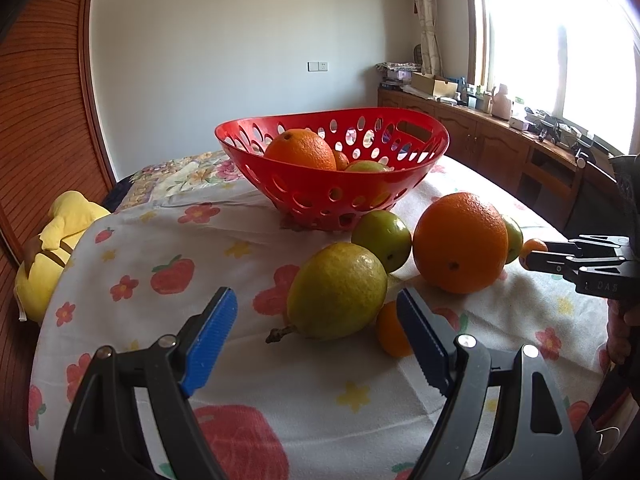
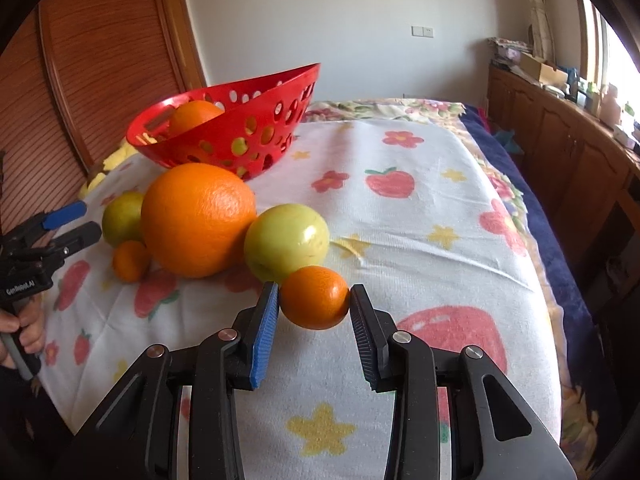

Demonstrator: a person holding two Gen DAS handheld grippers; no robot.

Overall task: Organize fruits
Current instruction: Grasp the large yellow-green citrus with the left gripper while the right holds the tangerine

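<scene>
Basket (image 1: 332, 196) fruit — mostly wall-hidden

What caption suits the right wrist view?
Right gripper shut on a small tangerine beside loose fruit, red basket behind.

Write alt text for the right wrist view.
The right gripper is shut on a small tangerine on a fruit-print cloth. Behind it lie a green fruit, a large orange and a red basket.

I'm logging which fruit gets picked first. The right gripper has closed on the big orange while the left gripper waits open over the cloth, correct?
Not quite: the right gripper has closed on the small tangerine, not the big orange, which sits free on the cloth beside it. The right wrist view shows this. The left gripper does wait open.
</scene>
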